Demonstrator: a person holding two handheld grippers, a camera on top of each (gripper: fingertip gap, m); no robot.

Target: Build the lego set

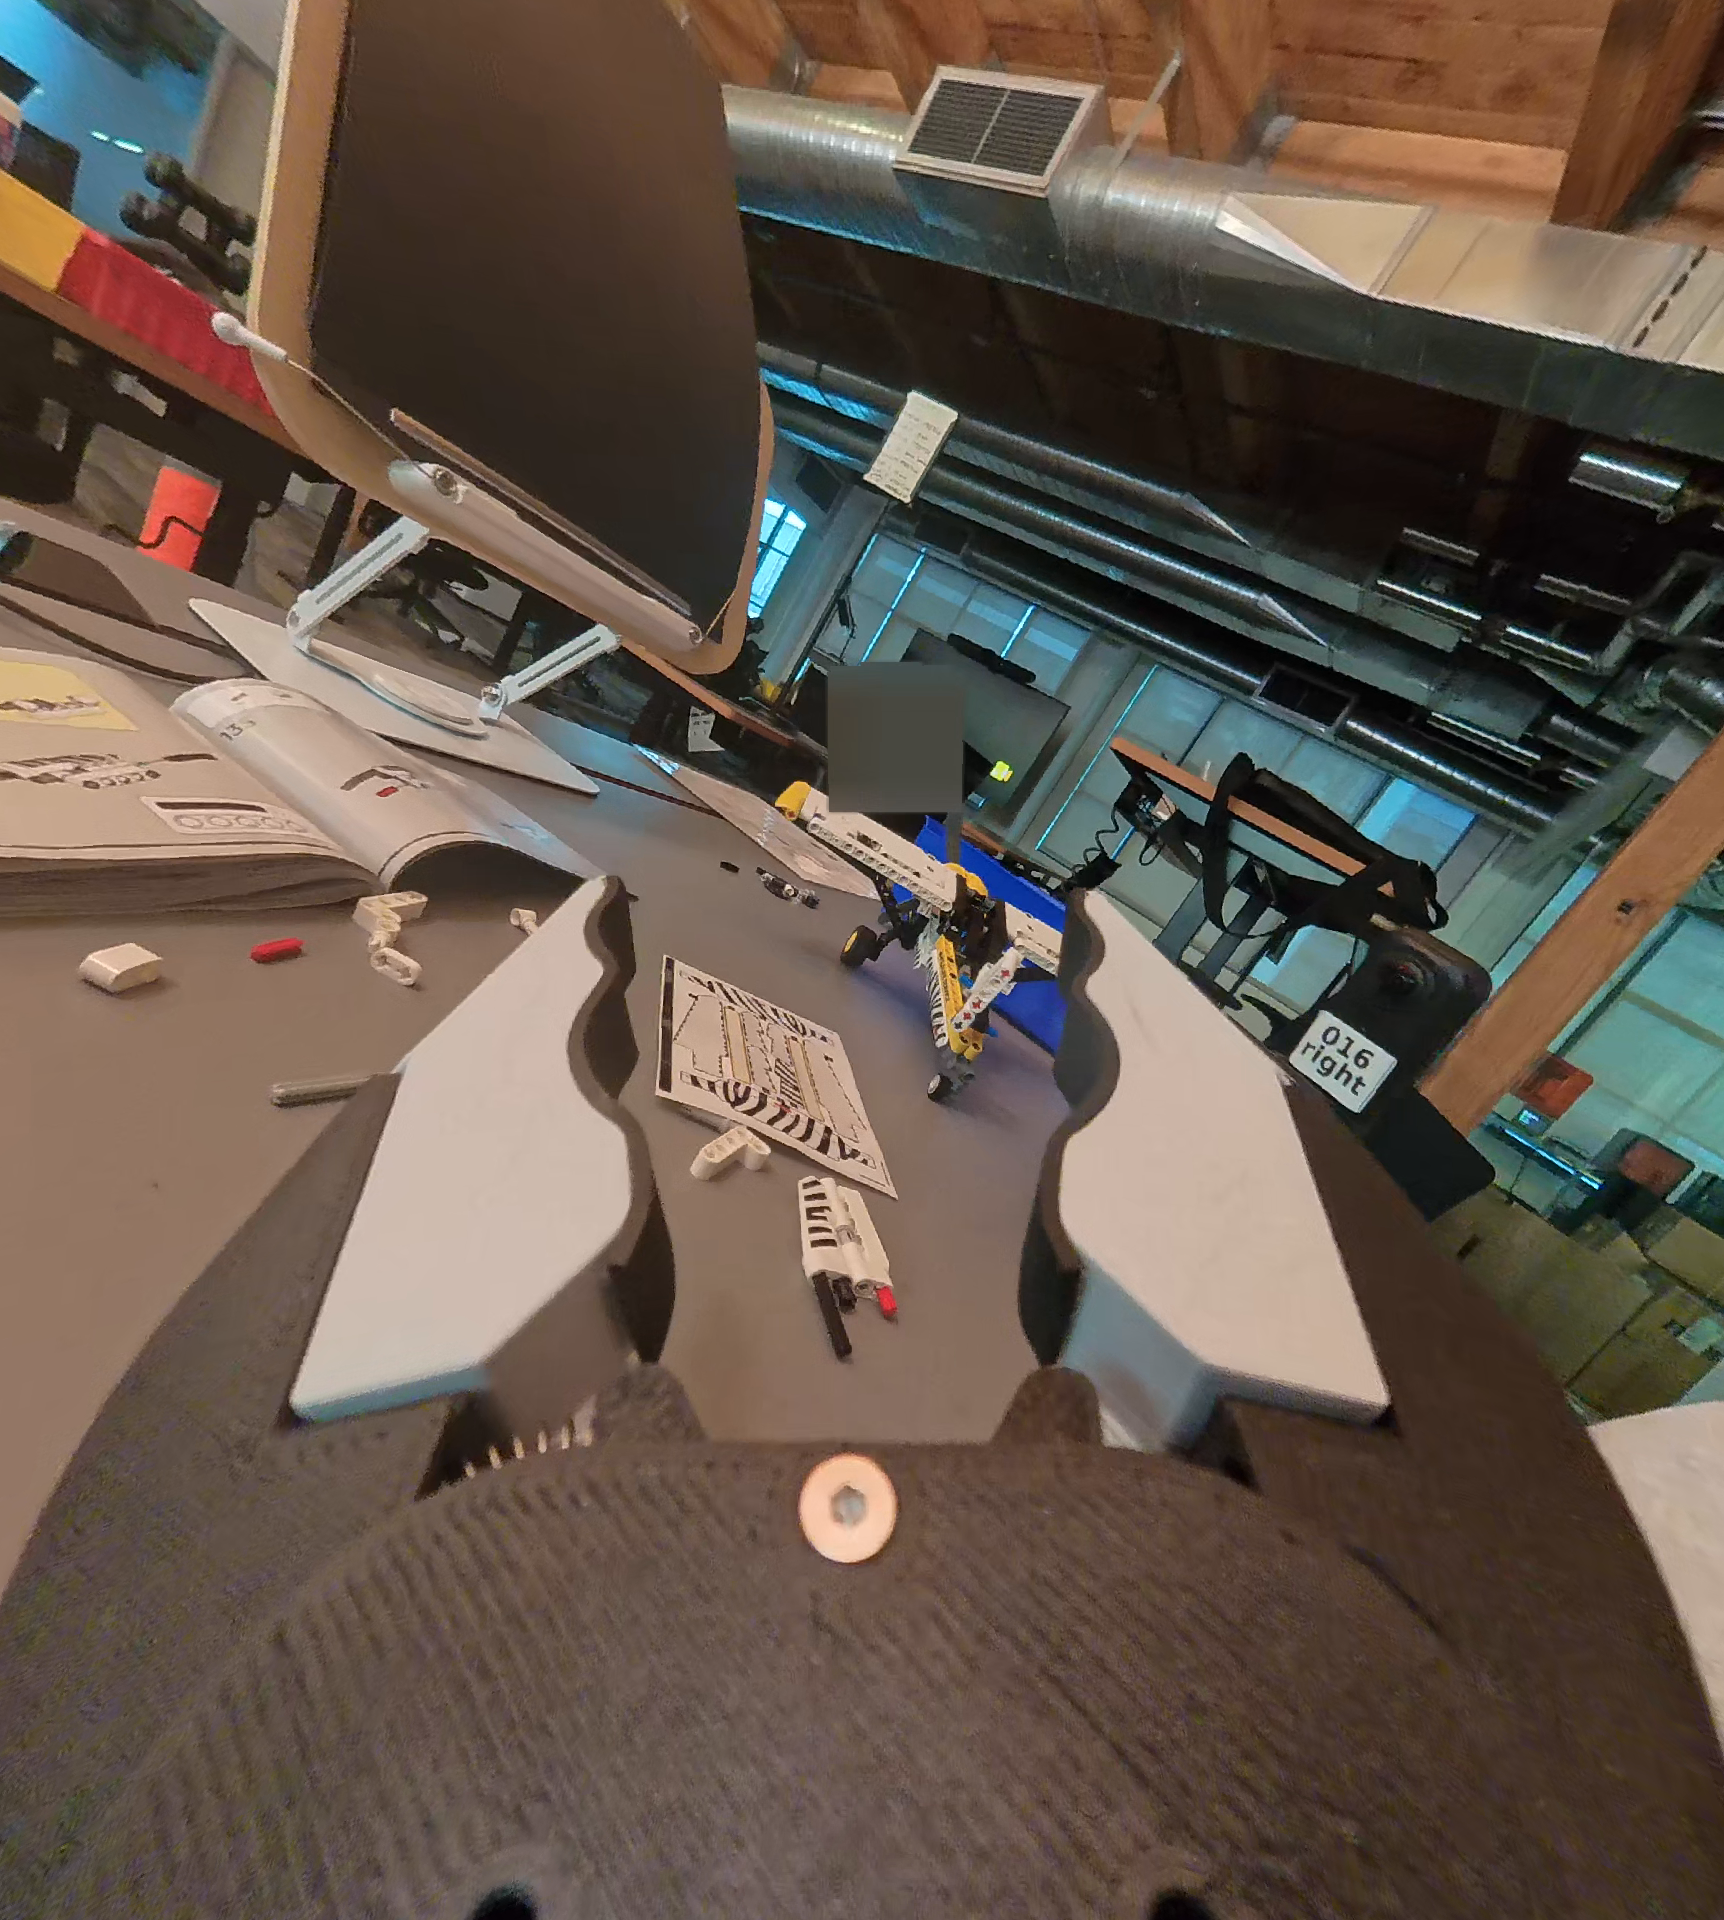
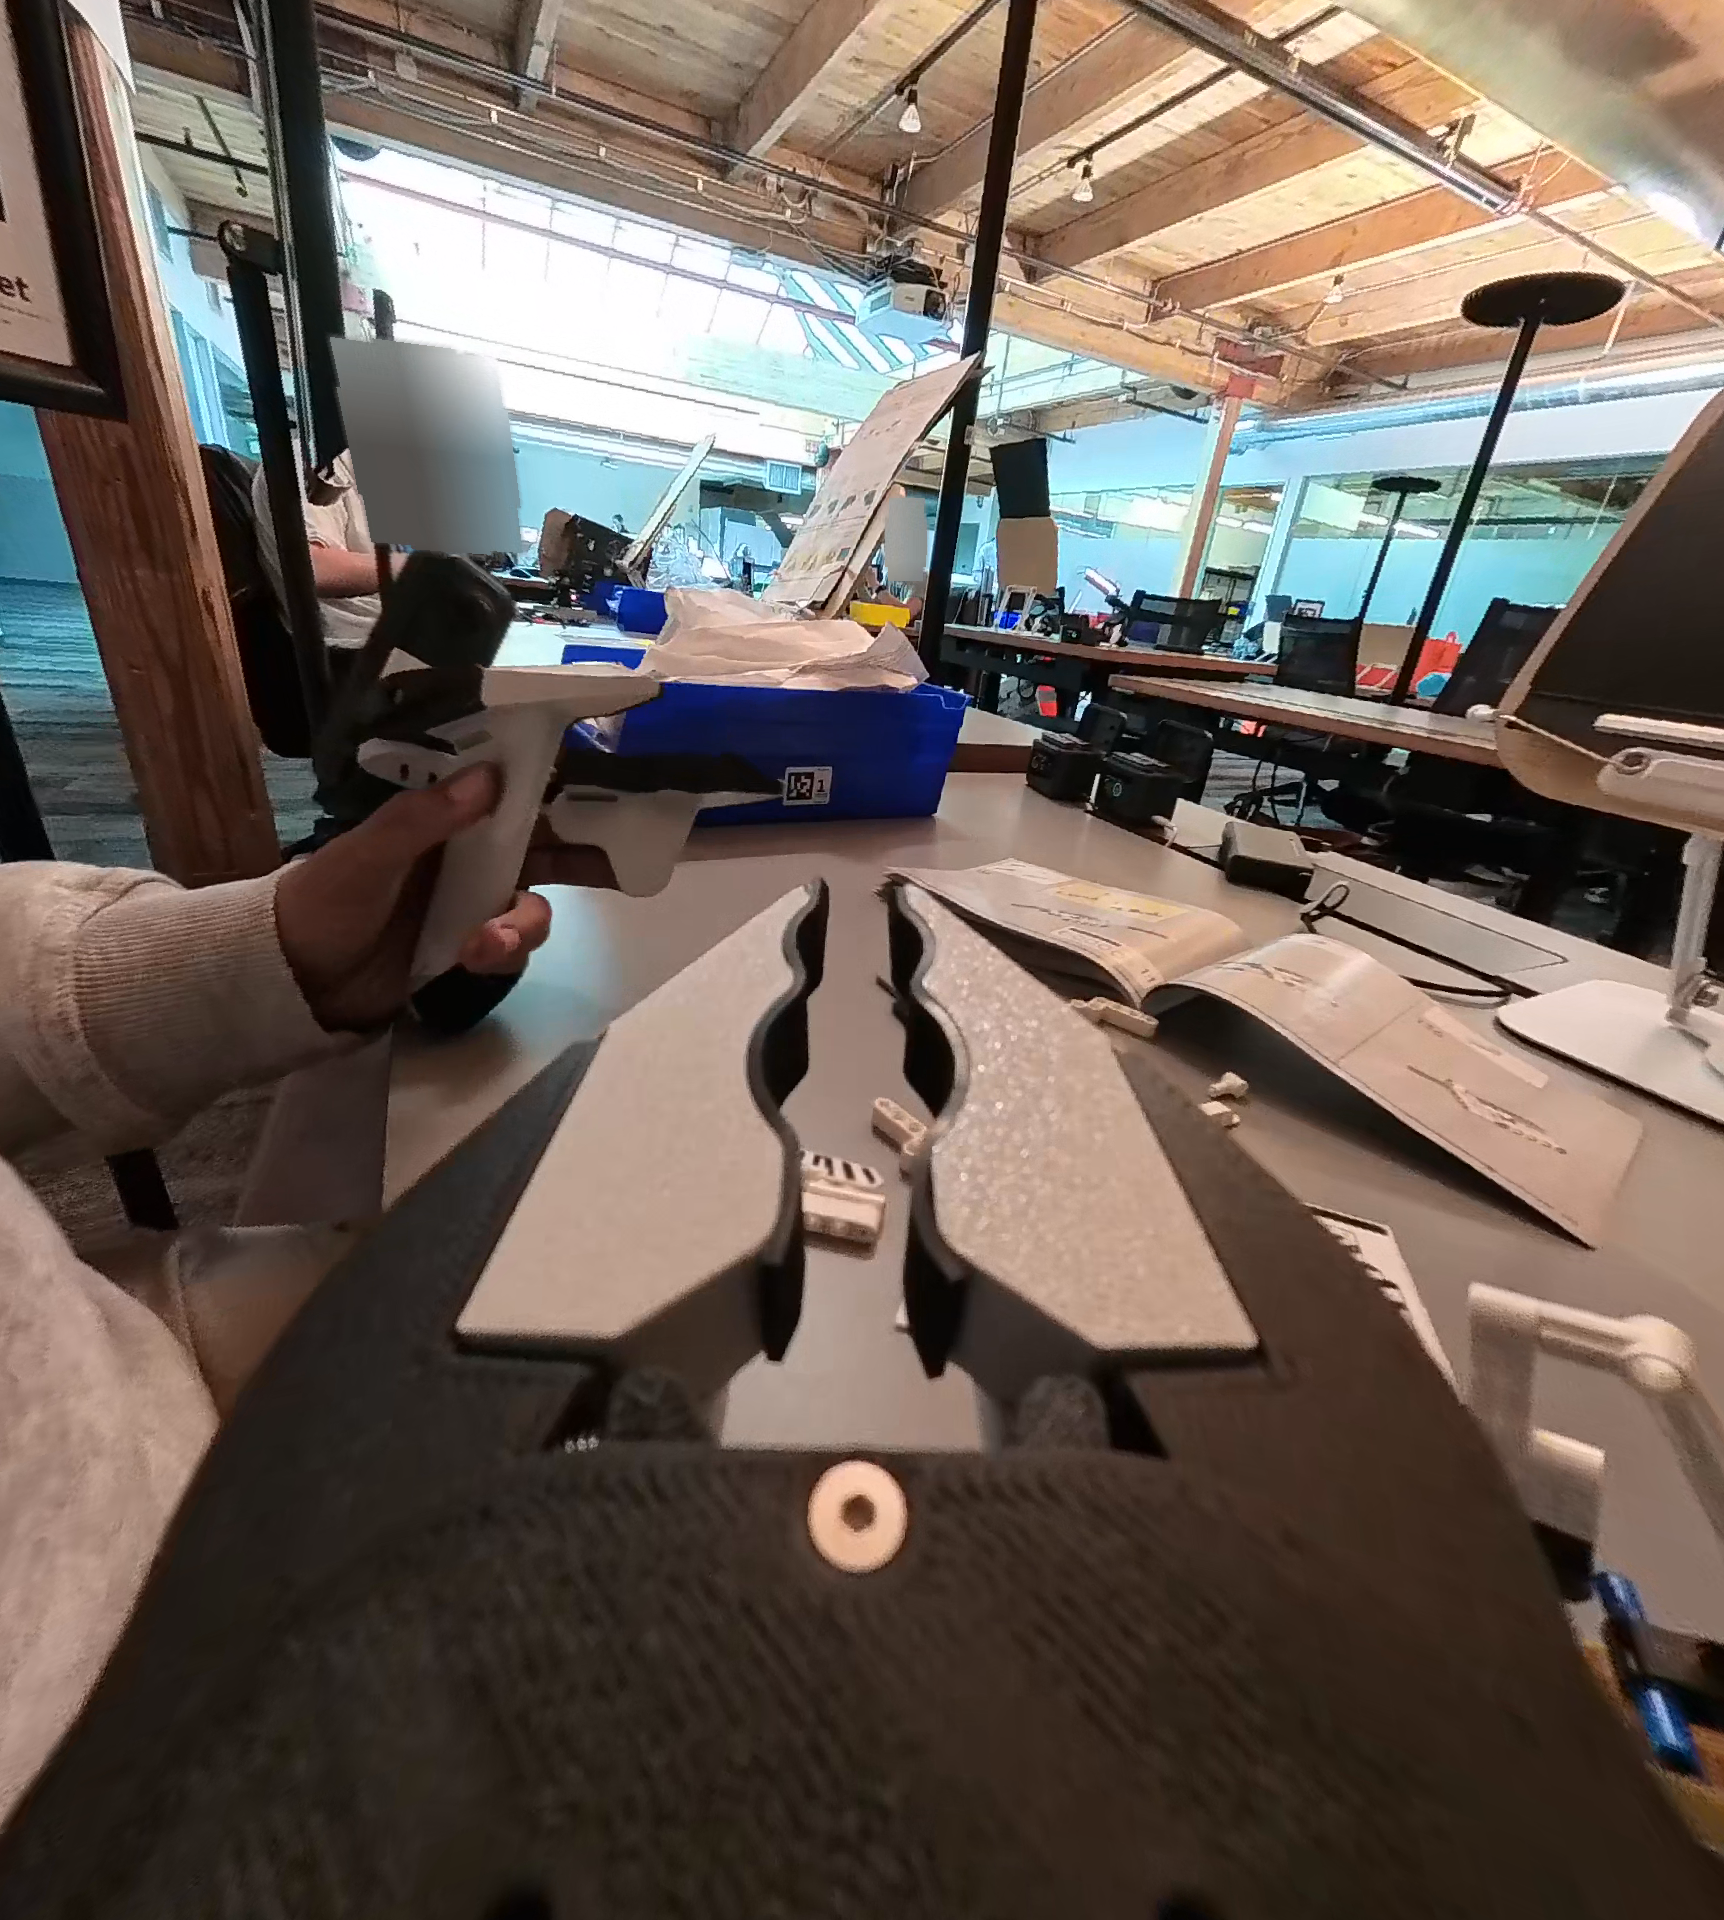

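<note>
Wide apart stand the jaws of our left gripper (image 1: 842,914), empty above the grey table (image 1: 110,1195); those of our right gripper (image 2: 856,896) are nearly closed yet clasp nothing. We count one open instruction booklet (image 1: 162,790) toward the table's far left edge, one blue bin (image 2: 785,743) at its far edge, one half-built yellow-and-white lego model (image 1: 941,935) beside it, one sticker sheet (image 1: 764,1060) mid-table, and one small white subassembly (image 1: 842,1236) (striped) just below.

Grey table (image 1: 110,1143); black-white striped sticker sheet (image 1: 764,1060); yellow-white lego model (image 1: 941,935); blue bin (image 2: 785,748).
</note>
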